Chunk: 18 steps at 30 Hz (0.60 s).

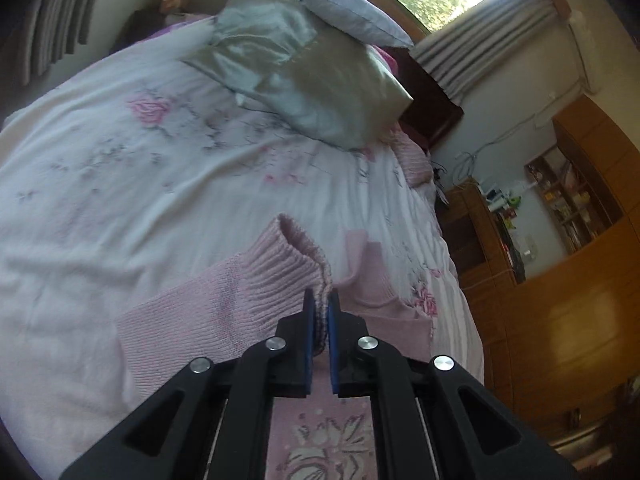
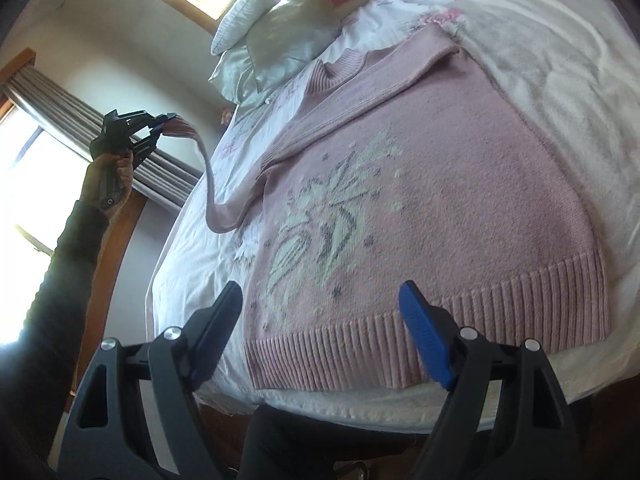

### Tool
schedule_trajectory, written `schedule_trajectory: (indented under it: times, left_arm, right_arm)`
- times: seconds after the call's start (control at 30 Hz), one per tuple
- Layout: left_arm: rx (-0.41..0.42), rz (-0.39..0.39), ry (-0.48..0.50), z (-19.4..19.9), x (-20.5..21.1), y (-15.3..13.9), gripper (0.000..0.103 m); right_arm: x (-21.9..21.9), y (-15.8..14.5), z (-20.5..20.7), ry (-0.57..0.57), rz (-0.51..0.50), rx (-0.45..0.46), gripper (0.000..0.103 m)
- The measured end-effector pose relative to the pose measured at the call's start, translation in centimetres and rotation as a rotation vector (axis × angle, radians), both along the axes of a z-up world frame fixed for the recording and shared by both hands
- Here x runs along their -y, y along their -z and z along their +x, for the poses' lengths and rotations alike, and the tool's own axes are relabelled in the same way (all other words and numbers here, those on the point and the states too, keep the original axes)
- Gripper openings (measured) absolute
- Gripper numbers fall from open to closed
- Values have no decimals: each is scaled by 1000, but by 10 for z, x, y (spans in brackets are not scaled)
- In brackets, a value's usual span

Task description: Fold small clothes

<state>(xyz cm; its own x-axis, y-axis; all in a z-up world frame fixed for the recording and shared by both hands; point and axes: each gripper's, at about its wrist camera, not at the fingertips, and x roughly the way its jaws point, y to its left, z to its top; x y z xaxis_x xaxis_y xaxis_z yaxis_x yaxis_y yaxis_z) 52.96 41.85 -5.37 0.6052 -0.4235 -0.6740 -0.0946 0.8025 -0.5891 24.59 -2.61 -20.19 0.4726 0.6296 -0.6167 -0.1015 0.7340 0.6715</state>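
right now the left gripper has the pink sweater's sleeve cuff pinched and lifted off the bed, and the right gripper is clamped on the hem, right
Not quite. The left gripper does pinch the sleeve cuff of the pink sweater, lifted off the bed. But the right gripper is open, above the hem, gripping nothing, as the right wrist view shows.

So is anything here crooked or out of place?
Only the pink sweater: one sleeve is lifted off the bed, pinched at the cuff by the left gripper. The other sleeve lies folded across its chest. Nothing is spilled or damaged.
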Motion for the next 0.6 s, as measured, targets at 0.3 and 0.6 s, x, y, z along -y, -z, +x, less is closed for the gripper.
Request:
schedule_trajectory:
  times: [0.3, 0.6]
  left_arm:
    - [-159, 37, 240, 74, 184, 124, 5]
    - [-100, -87, 208, 24, 158, 155, 73]
  right_arm:
    - [58, -7, 87, 35, -25, -15, 87]
    - [32, 21, 273, -168, 157, -137, 65]
